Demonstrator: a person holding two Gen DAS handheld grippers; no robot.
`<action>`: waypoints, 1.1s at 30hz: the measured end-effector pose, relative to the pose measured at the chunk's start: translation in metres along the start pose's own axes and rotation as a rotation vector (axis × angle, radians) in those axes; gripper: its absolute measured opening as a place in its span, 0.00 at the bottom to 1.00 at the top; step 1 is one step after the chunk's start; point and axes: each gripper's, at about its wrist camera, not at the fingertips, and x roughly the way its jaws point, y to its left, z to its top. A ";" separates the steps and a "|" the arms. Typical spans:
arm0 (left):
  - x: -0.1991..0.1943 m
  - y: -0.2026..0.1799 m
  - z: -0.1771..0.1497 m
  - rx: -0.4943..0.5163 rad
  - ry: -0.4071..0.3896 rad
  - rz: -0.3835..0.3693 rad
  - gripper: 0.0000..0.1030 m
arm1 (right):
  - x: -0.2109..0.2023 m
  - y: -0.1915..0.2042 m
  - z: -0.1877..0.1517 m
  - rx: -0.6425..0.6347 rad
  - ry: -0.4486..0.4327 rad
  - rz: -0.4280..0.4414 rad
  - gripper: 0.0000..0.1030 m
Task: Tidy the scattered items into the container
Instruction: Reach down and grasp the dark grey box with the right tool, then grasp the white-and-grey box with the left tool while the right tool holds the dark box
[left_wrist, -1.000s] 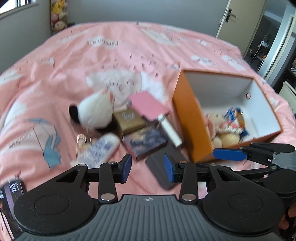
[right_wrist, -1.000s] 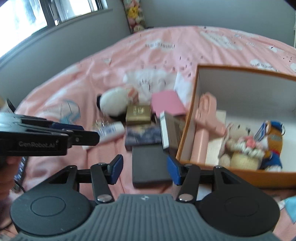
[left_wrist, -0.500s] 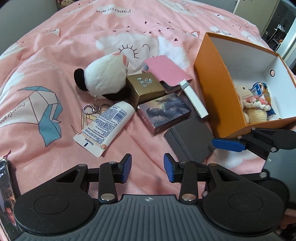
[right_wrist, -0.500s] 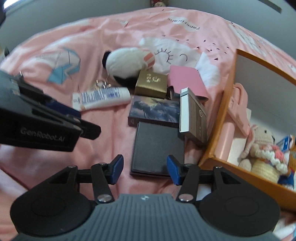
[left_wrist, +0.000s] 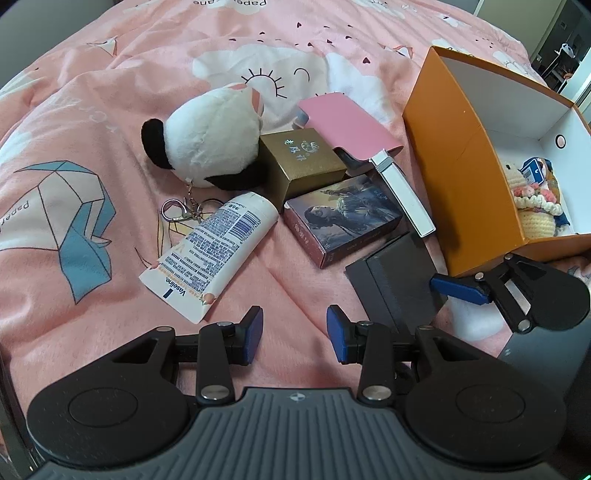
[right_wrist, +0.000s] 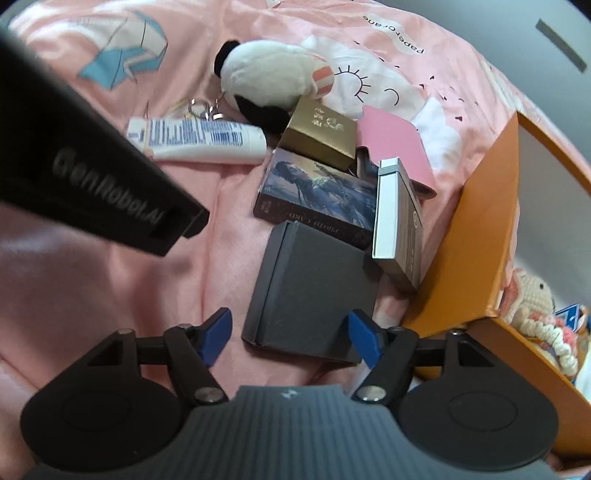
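Two grippers hang over a pink bedspread (left_wrist: 110, 110) strewn with small things. Nearest, the right gripper (right_wrist: 290, 338) has just been spreading its jaws; they now stand released on either side of the near end of a flat dark grey box (right_wrist: 314, 288), and whether the pads touch it cannot be told. The left gripper (left_wrist: 294, 334) has its jaws parted over bare cover, gripping nothing. Just beyond it lies a white Vaseline tube (left_wrist: 212, 254), with a picture card box (left_wrist: 343, 219) to its right and a slim white-edged box (right_wrist: 397, 225) tilted beside that. Farther back a gold box (left_wrist: 303, 162) sits touching a black-and-white plush toy (left_wrist: 210, 140), whose key rings (left_wrist: 181, 212) rest by the tube's cap end. A pink case (left_wrist: 347, 122) lies behind the gold box. To the right stands the orange container (left_wrist: 458, 147), white inside, already containing a crocheted doll (left_wrist: 535, 210).
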 end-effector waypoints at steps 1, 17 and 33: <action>0.001 0.001 0.000 -0.002 0.002 0.009 0.42 | 0.001 0.002 0.000 -0.002 0.001 -0.014 0.73; -0.005 -0.003 -0.004 0.011 -0.025 0.006 0.42 | -0.017 -0.003 -0.006 0.029 -0.068 -0.067 0.52; -0.022 -0.008 -0.012 0.037 -0.067 -0.045 0.41 | -0.057 -0.060 -0.018 0.432 -0.049 0.257 0.36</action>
